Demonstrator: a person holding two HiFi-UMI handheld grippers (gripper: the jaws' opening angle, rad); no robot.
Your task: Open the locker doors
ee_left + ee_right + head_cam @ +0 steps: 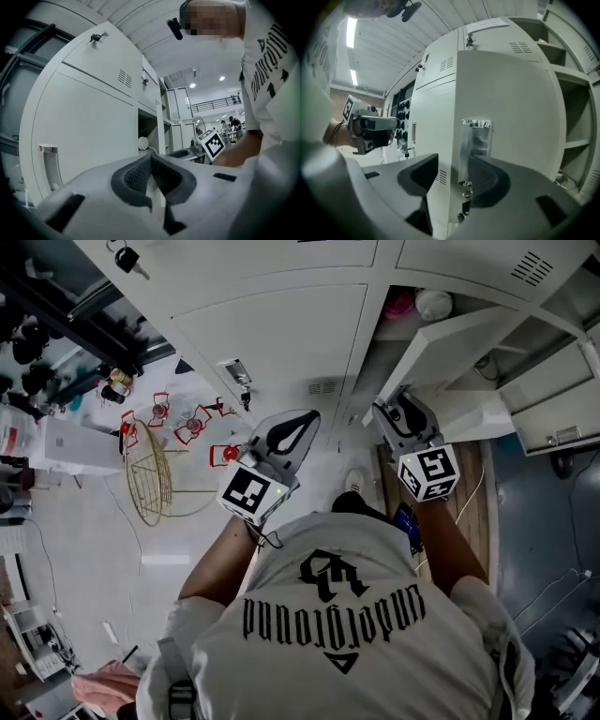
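Note:
The grey lockers fill the top of the head view. One door stands swung open, and my right gripper is at its free edge. In the right gripper view the gripper is open, and the door's edge with its chrome handle stands between the pads without being pressed. My left gripper hangs in front of a closed door, apart from it. Its jaws are shut on nothing. That closed door has a pull handle at its left.
A pink item and a white one lie in the opened compartment. Bare shelves show behind the open door. A gold wire fan guard and red clips lie on the floor at the left. Keys hang from an upper door.

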